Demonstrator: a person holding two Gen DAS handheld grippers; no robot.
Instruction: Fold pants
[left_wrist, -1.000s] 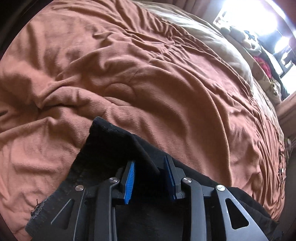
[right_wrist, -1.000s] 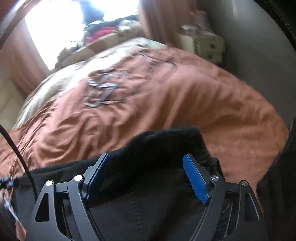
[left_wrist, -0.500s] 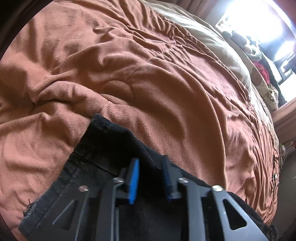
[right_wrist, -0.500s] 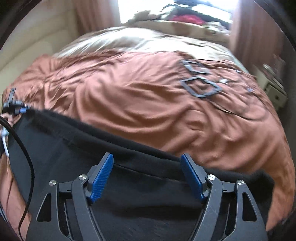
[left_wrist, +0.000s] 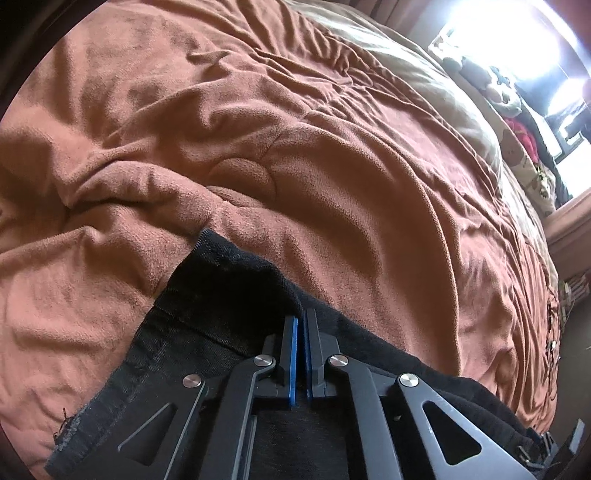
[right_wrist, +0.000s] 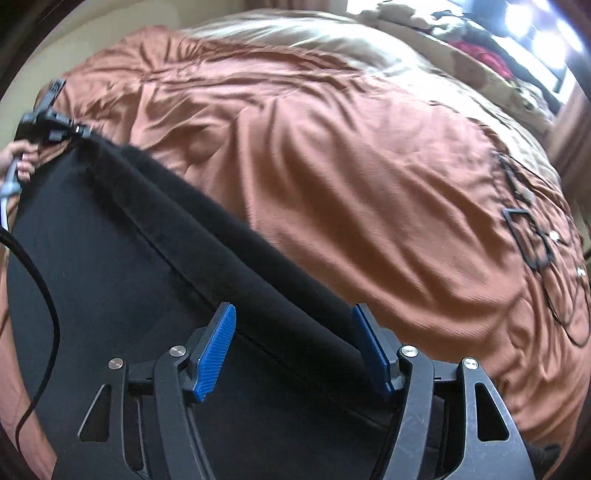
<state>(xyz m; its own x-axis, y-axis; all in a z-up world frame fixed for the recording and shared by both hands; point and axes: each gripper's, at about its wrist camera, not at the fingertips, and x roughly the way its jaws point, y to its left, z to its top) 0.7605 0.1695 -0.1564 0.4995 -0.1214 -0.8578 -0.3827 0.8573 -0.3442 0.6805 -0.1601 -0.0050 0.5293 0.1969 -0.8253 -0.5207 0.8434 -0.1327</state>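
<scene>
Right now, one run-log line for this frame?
task: fold pants | left tongs: shut on black pants edge | right tongs: open over the pants fold | surface: rust blanket

Beyond the pants (left_wrist: 229, 295), the rumpled blanket (left_wrist: 332, 155) lies open for passage. Black cords (right_wrist: 532, 236) obstruct the bed's right edge; clutter (left_wrist: 517, 125) lines the far side.

right hand-held gripper (right_wrist: 295, 345) wide apart over black pants (right_wrist: 147, 258) on rust blanket (right_wrist: 351, 166)
</scene>
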